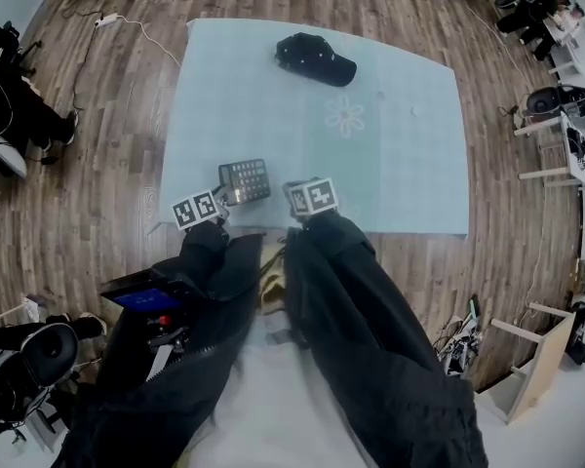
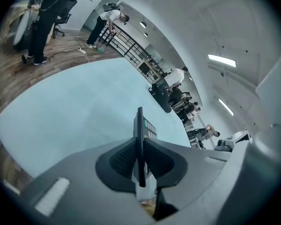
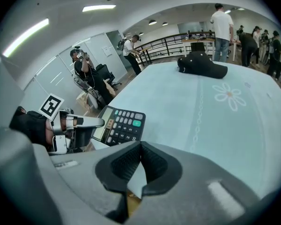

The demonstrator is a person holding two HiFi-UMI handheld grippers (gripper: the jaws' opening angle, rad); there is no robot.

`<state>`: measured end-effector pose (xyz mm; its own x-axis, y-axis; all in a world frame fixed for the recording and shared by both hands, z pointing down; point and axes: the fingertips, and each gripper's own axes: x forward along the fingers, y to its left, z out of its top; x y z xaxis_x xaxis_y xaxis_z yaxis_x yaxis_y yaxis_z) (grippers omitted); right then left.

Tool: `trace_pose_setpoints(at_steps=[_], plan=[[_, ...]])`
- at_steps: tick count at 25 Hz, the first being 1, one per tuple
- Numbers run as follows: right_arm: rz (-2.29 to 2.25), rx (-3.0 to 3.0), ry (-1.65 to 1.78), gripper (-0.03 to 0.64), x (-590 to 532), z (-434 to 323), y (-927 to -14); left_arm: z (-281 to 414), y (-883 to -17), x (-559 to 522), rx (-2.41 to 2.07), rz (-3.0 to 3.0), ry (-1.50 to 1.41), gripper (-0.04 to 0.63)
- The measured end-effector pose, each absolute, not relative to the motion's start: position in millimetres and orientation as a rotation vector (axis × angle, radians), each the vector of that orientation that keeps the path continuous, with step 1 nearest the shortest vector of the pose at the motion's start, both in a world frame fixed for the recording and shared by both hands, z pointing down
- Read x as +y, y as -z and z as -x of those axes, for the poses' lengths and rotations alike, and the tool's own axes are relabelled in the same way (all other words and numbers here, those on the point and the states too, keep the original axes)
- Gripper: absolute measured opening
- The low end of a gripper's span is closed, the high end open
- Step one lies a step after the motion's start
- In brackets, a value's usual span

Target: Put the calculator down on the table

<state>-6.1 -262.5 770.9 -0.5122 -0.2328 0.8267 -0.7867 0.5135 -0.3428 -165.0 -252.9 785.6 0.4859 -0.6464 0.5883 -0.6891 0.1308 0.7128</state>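
Shiny black jacket sleeves (image 1: 370, 310), white marker cubes (image 1: 312, 196), grey fingers (image 3: 84, 172).

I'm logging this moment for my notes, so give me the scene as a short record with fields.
left gripper: shut on one edge of the calculator
right gripper: shut, empty, beside the calculator
calculator: keys up, at the table's near edge; contact with the table unclear
table: pale blue top
black cap: lying on the far side of the table

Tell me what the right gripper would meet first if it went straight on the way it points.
Probably the bare light-blue tablecloth, just right of the calculator held by the left gripper; the black cap lies farther off to the right.
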Motion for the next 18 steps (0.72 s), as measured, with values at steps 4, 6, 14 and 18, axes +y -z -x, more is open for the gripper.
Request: trace_pose_setpoints(at_steps=[4,6,14,18], plan=[[-0.794,-2.008,-0.987,0.002,-264,10,-773,163,-795,-259,-1.179,-1.530,-0.056,0.041],[-0.793,-2.005,-0.990,0.002,-263,12,-774,164,-799,-259,-1.173,-1.520,-0.060,0.042],[-0.821,-2.004,-1.024,0.002,-251,13,-768,162,-811,-249,-1.138,-1.478,-0.110,0.043],[-0.842,-1.993,-1.040,0.002,-246,8,-770,164,-816,-248,-1.134,-1.464,-0.104,0.041]])
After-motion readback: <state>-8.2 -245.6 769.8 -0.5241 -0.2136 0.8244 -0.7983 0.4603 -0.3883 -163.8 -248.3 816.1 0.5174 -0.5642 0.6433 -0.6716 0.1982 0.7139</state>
